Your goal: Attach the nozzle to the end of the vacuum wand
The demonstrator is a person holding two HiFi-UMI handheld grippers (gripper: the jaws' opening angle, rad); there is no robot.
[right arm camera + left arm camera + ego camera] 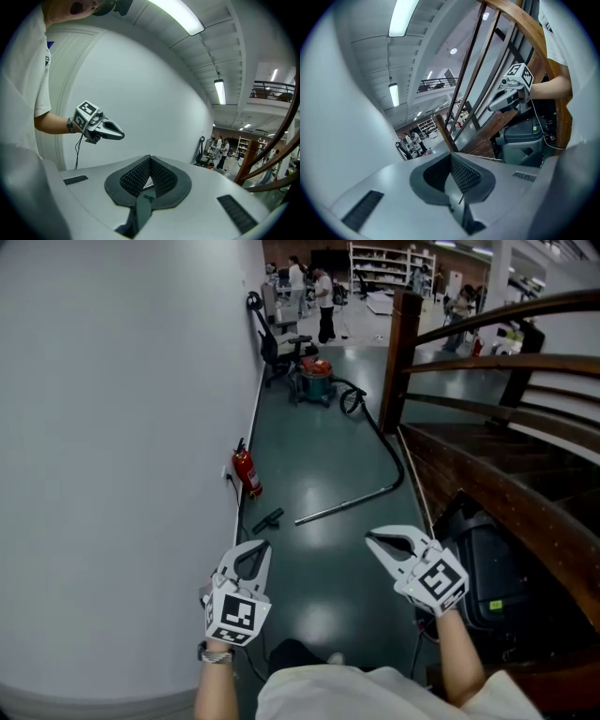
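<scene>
Both tongs pinched closed, empty: left gripper (258, 547), right gripper (372, 539). Nozzle (267, 520) on floor ahead, near left wall; wand (345, 506) lies just right of it. Step closer, open your jaws before reaching. Probably easiest: left takes nozzle, right takes wand's near end.

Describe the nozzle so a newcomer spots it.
Follow the white wall to the red fire extinguisher. On the floor just nearer the camera lies the nozzle: short and black, unlike the long silver wand beside it.
</scene>
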